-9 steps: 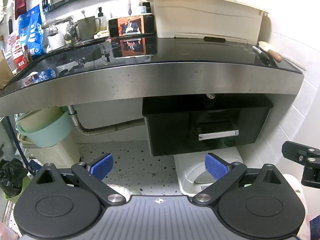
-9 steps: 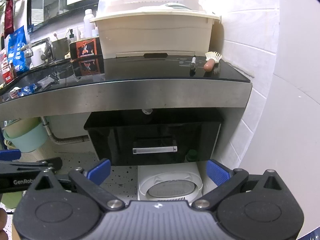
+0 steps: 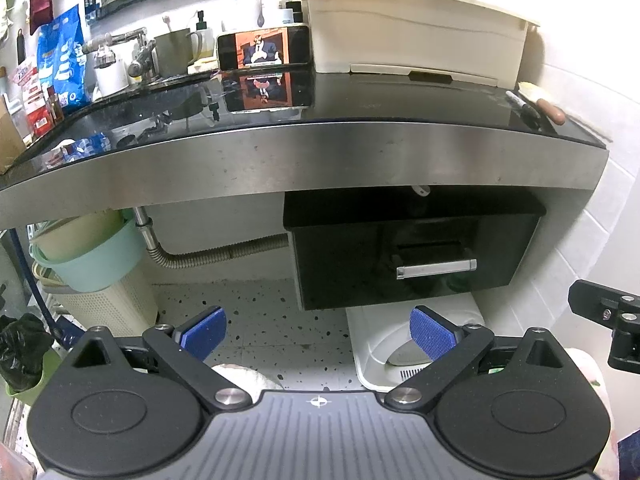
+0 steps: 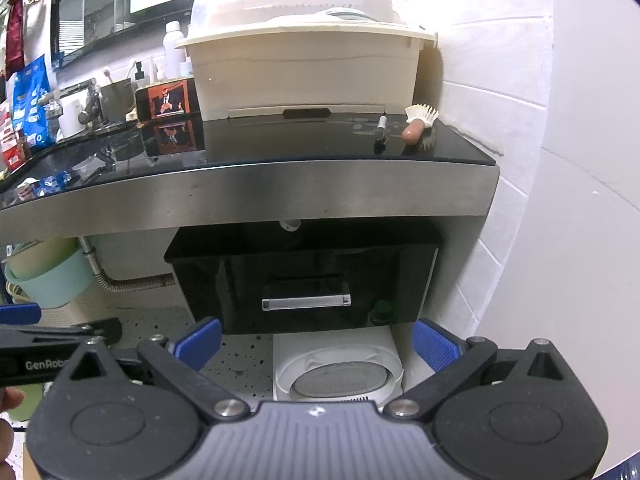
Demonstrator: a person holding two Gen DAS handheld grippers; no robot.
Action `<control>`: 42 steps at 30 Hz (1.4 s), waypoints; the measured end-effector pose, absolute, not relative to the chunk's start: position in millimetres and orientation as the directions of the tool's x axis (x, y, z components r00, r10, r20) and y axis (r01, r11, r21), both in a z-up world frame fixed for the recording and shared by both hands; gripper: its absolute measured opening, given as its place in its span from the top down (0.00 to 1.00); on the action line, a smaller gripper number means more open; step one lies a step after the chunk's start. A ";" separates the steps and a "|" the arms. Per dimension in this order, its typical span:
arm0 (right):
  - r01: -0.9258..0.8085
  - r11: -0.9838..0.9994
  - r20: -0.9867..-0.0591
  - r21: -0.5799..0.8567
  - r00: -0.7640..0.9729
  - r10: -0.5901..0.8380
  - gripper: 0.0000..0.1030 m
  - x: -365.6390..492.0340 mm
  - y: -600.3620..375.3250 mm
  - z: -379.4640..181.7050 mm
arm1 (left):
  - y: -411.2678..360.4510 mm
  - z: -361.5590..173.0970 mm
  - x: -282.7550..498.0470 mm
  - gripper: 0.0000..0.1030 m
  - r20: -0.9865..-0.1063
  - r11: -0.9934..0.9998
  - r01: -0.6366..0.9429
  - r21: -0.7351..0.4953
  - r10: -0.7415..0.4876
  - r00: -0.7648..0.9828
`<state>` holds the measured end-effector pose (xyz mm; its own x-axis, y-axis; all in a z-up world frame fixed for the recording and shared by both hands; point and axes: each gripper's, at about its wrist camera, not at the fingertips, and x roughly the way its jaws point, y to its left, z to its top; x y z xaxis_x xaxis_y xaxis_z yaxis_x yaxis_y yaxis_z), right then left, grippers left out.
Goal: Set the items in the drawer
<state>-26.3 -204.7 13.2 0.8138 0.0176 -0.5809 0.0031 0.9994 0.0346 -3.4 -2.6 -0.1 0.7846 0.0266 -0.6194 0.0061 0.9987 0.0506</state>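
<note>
- Black glossy counter (image 4: pixel 304 148) with a steel front edge spans both views, against a white tiled wall (image 4: pixel 488 92).
- Under the counter hangs a black drawer (image 4: pixel 304 288), shut, with a silver handle (image 4: pixel 306 303) across its front.
- On the counter's far right lie a marker (image 4: pixel 380 134) and a brush (image 4: pixel 418 122) side by side, near each other, just beside the wall.
- Behind them sits a cream bin (image 4: pixel 308 76); to its left a phone (image 4: pixel 168 102) leans with its screen lit.
- Further left are a tap (image 3: pixel 120 46) and a mug (image 3: pixel 172 50).
- Left gripper (image 3: pixel 318 330) is spread wide and empty, low in front of the drawer.
- Right gripper (image 4: pixel 316 340) is also spread wide and empty, aimed at the drawer front, well apart from the marker and brush.
- Below the drawer a white appliance (image 4: pixel 336 368) stands on the speckled floor (image 3: pixel 256 312).
- At the left, a green basin (image 3: pixel 88 256) sits on a cream basket (image 3: pixel 108 304).
</note>
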 end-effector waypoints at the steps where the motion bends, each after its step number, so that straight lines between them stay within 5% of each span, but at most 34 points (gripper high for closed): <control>1: 0.001 0.999 -0.579 0.034 0.815 0.019 0.00 -26.2 -204.4 13.1 | -2.9 -0.2 -3.7 0.04 -0.621 0.999 0.007 0.049 0.025 0.784; 33: -0.033 0.999 -0.462 0.016 0.886 0.037 0.00 -38.0 -199.9 11.4 | -2.8 -2.8 -5.4 0.04 -0.616 0.999 -0.014 0.042 0.037 0.787; 42: -0.031 0.999 -0.490 0.006 0.871 0.030 0.00 -36.1 -195.5 5.3 | 2.1 -9.4 -7.3 0.04 -0.607 0.998 -0.022 0.051 0.049 0.793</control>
<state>-36.1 -195.5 5.3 0.8711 0.0302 -0.4902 -0.0313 0.9995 0.0060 -7.3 2.1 -9.4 0.7928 0.0487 -0.6075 -0.0223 0.9985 0.0509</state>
